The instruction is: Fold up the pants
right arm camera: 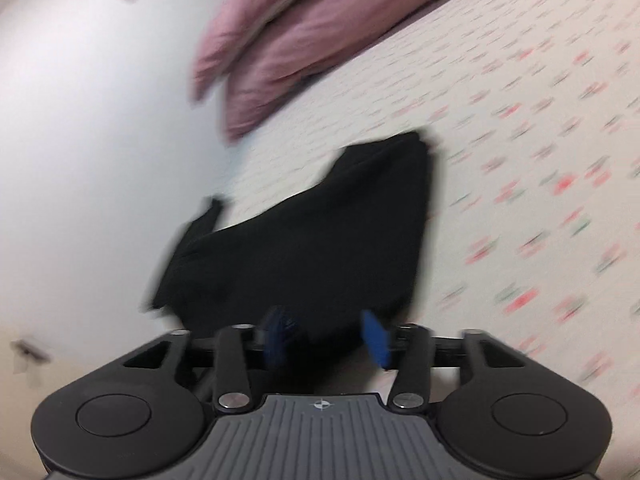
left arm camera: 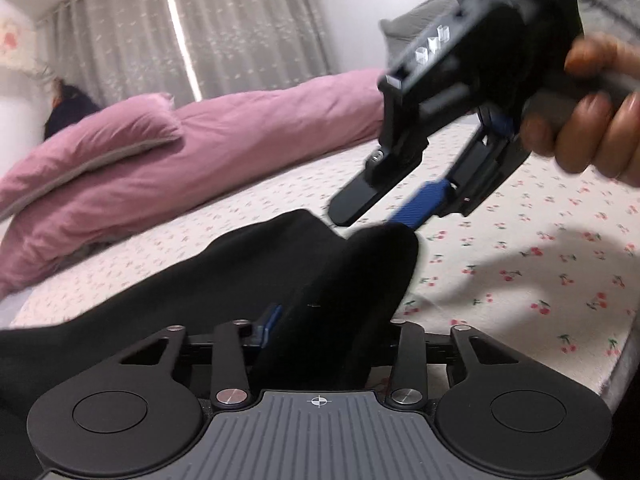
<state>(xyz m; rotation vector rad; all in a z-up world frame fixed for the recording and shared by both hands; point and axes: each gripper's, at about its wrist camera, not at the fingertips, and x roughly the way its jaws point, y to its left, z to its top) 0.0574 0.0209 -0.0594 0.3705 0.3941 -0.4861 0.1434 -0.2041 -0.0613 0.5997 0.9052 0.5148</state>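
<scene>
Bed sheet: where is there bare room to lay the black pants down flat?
Bare cherry-print sheet lies right of the black pants, under the right gripper. A narrower strip runs between pants and pink duvet. The duvet crowds the far side.
</scene>
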